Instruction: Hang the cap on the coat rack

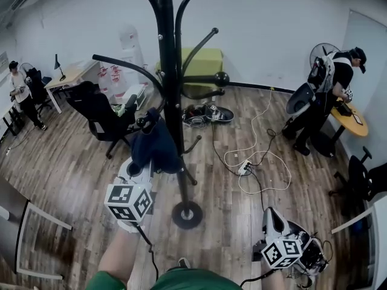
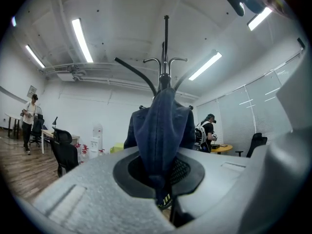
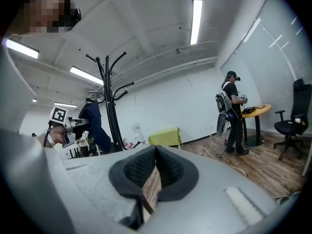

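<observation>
A dark blue cap (image 1: pixel 156 145) hangs against the black coat rack (image 1: pixel 171 71), just below the knob end of one of its lower hooks. My left gripper (image 1: pixel 145 165) is shut on the cap from below. In the left gripper view the cap's (image 2: pixel 161 130) cloth is pinched between the dark pads, with the coat rack's (image 2: pixel 165 57) top arms straight behind it. My right gripper (image 1: pixel 272 216) is low at the right, away from the rack. Its pads (image 3: pixel 168 167) meet with nothing between them. From there the coat rack (image 3: pixel 111 106) and cap (image 3: pixel 95 126) show at the left.
The rack's round base (image 1: pixel 186 215) stands on the wood floor by my feet. A black office chair (image 1: pixel 100 116) is left of it, shoes (image 1: pixel 202 113) behind it, a white cable with a power strip (image 1: pixel 245 168) to its right. A person (image 1: pixel 326 95) stands by a round table (image 1: pixel 351 122).
</observation>
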Available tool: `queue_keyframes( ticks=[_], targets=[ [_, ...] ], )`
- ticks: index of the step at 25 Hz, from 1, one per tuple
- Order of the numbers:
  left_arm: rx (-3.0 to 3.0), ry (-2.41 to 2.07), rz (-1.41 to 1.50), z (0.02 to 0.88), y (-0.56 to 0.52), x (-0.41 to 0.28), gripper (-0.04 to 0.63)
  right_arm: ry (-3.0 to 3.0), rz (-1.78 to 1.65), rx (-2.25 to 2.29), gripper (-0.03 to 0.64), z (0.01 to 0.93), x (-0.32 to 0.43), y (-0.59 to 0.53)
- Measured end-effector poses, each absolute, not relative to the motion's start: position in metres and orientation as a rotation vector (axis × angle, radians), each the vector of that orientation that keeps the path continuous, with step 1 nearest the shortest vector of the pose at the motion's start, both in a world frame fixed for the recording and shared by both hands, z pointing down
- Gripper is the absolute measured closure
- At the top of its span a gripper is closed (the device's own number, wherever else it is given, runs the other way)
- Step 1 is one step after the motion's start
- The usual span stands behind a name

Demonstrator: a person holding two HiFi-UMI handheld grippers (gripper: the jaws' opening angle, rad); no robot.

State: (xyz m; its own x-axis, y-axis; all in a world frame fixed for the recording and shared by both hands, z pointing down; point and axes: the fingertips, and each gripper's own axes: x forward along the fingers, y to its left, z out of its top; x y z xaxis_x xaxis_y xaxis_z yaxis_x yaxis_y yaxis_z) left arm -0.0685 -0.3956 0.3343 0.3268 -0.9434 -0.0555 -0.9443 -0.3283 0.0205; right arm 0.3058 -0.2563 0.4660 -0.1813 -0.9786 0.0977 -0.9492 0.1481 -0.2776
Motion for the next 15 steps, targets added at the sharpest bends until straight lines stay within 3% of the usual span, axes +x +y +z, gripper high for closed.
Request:
queue_keyframes(
  ticks=[11,15],
  targets=[
    [-2.607,1.786,0.066,0.359,-0.408,-0.056,0.572,2.311,-0.413,-1.957,0.614,0.463,0.308,-0.25],
    [-2.64,1.749,0.13,0.363,-0.397,-0.054,0.391,2.329,-0.405,-1.935,0.614,0.46,0.303,-0.251]
  ],
)
